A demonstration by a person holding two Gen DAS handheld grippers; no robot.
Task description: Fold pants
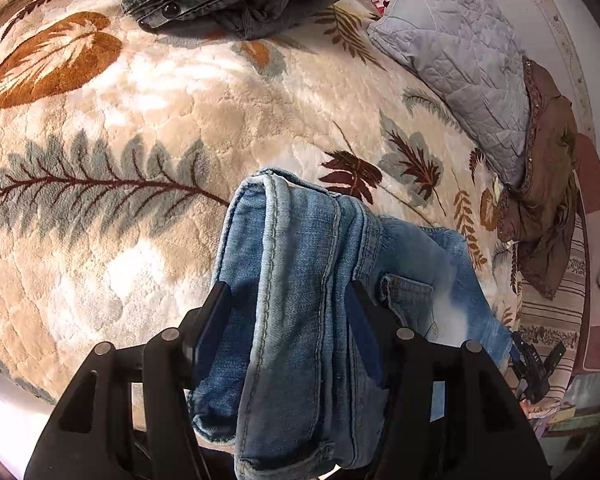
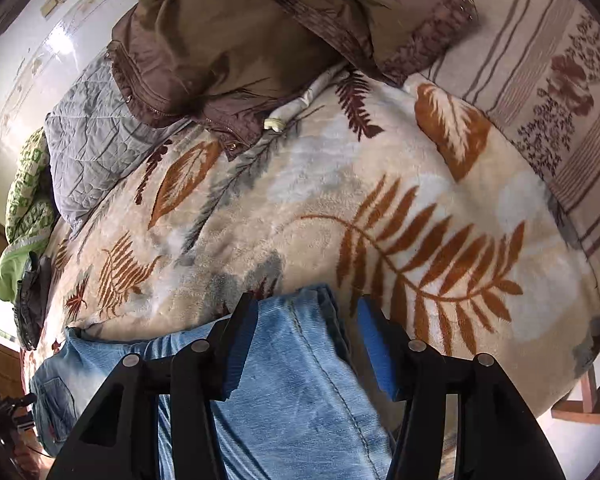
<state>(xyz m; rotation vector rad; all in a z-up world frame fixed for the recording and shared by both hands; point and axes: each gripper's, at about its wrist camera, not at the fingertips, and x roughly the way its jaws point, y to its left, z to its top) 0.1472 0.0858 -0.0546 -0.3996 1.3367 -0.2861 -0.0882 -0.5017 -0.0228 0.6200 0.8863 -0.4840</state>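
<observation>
- the left gripper [image 1: 288,304] pinches a bunched fold of the blue jeans [image 1: 300,280] above the leaf-print blanket [image 1: 140,120]
- the right gripper [image 2: 306,320] stands spread around a jeans leg, one pad apart from the denim

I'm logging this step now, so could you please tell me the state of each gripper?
Left gripper: shut on the blue jeans.
Right gripper: straddles the jeans; grip cannot be told.
</observation>
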